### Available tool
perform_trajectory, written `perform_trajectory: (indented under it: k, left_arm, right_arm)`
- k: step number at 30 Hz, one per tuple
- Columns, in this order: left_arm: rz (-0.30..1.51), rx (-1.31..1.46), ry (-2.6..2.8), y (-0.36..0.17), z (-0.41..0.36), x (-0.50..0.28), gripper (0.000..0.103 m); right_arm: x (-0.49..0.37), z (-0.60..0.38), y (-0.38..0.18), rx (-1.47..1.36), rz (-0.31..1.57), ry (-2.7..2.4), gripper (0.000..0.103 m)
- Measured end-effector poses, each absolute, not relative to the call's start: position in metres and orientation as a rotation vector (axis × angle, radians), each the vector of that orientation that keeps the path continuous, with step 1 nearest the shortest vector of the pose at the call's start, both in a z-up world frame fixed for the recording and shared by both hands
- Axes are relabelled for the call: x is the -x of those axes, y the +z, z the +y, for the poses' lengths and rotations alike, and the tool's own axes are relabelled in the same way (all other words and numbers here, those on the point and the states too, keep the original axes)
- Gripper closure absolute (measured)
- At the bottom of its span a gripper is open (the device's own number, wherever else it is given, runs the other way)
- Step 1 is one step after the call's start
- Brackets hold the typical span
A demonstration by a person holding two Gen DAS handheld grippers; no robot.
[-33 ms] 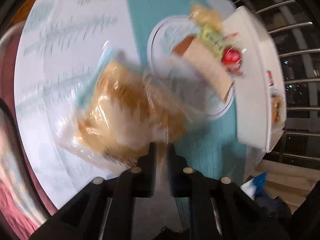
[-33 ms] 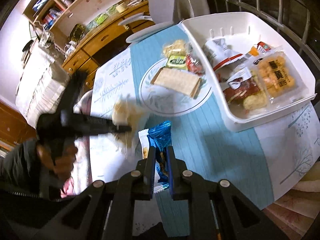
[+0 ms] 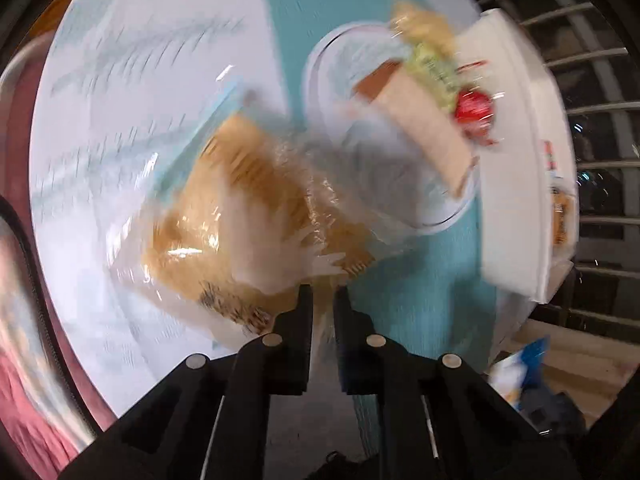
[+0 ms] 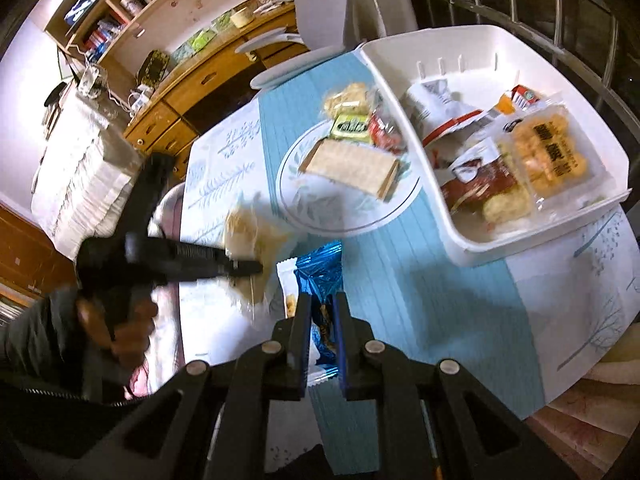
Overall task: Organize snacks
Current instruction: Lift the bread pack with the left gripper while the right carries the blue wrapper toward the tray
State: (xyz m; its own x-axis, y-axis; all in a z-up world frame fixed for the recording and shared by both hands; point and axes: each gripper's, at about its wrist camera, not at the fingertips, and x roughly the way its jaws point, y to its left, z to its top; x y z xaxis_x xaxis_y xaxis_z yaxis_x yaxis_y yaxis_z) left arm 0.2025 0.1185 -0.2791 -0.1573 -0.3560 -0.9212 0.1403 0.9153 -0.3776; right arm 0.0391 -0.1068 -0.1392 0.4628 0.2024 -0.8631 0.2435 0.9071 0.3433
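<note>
- step in hand: my left claw (image 3: 322, 294) is clenched on the clear cracker bag (image 3: 256, 216), lifted just off the surface (image 4: 440, 300).
- my right claw (image 4: 323, 300) grips a blue packet (image 4: 320, 276).
- next, i judge: carry both to the white bin (image 4: 472, 248), release inside.
- only the right view shows the bin's contents; the left view is blurred.
</note>
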Motion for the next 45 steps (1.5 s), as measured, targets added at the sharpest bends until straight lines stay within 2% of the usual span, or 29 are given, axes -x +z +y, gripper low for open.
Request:
perform_trajectory:
  k: [7,9,11,12,13,14,15,20,24,31,45]
  left_arm:
    - [1.699,0.302,-0.34,-0.273,0.13,-0.186,0.094]
    - [1.711,0.332,-0.296,-0.275,0.138,-0.179,0.089]
    - [1.713,0.353,-0.236,-0.273,0.15,-0.175,0.072]
    - [1.711,0.369,-0.218,-0.272,0.153,-0.176,0.068]
    - [1.708,0.389,-0.2,-0.269,0.161,-0.175,0.055]
    - [1.708,0.405,-0.176,-0.268,0.165,-0.176,0.033]
    - [1.706,0.418,-0.147,-0.267,0.171,-0.179,0.025]
    - [1.71,0.507,-0.033,-0.278,0.174,-0.193,0.008]
    - [1.709,0.561,0.038,-0.288,0.167,-0.203,0.008]
    - [1.718,0.558,0.178,-0.304,0.154,-0.218,0.001]
    - [1.669,0.435,0.389,-0.321,0.116,-0.23,0.0]
  right_arm:
    - [-0.041,-0.134,-0.123,-0.428,1.086,-0.006,0.093]
    - [-0.042,-0.141,-0.12,-0.423,1.087,-0.002,0.093]
    - [-0.044,-0.149,-0.118,-0.42,1.09,0.001,0.093]
    - [-0.045,-0.153,-0.117,-0.419,1.091,0.004,0.093]
    - [-0.046,-0.156,-0.117,-0.417,1.092,0.007,0.093]
    - [-0.047,-0.16,-0.116,-0.415,1.094,0.01,0.093]
    - [-0.049,-0.164,-0.115,-0.409,1.098,0.015,0.093]
    - [-0.056,-0.179,-0.111,-0.376,1.116,0.039,0.093]
    - [-0.062,-0.191,-0.109,-0.344,1.133,0.06,0.093]
    - [-0.072,-0.213,-0.106,-0.301,1.153,0.091,0.093]
    - [-0.081,-0.261,-0.111,-0.29,1.18,0.117,0.093]
